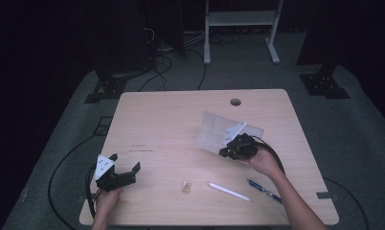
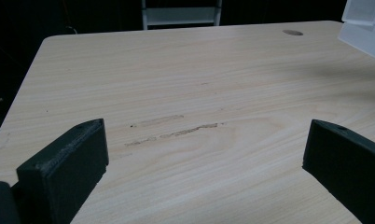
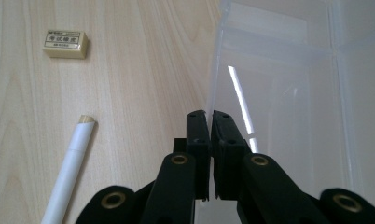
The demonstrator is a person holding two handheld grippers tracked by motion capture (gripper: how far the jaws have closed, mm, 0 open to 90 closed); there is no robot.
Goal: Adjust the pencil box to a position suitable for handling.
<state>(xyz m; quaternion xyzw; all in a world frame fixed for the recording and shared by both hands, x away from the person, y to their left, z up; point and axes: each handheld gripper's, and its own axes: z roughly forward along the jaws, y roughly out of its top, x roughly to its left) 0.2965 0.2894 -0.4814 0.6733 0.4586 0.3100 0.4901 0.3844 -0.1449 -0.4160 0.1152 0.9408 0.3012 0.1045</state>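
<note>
On the wooden table [image 1: 171,124], a clear plastic box [image 1: 214,132] stands right of centre, its wall clamped between the closed jaws of the right gripper [image 3: 210,122]. Over the near left corner, the left gripper [image 1: 126,165] hovers with its jaws spread wide and nothing between them. Near the front edge lie a white pen [image 1: 229,191], a blue pen [image 1: 265,190] and a small eraser [image 3: 65,43].

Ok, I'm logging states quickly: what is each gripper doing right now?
Left gripper: open, nothing between its jaws.
Right gripper: closed on the wall of the clear plastic box.
</note>
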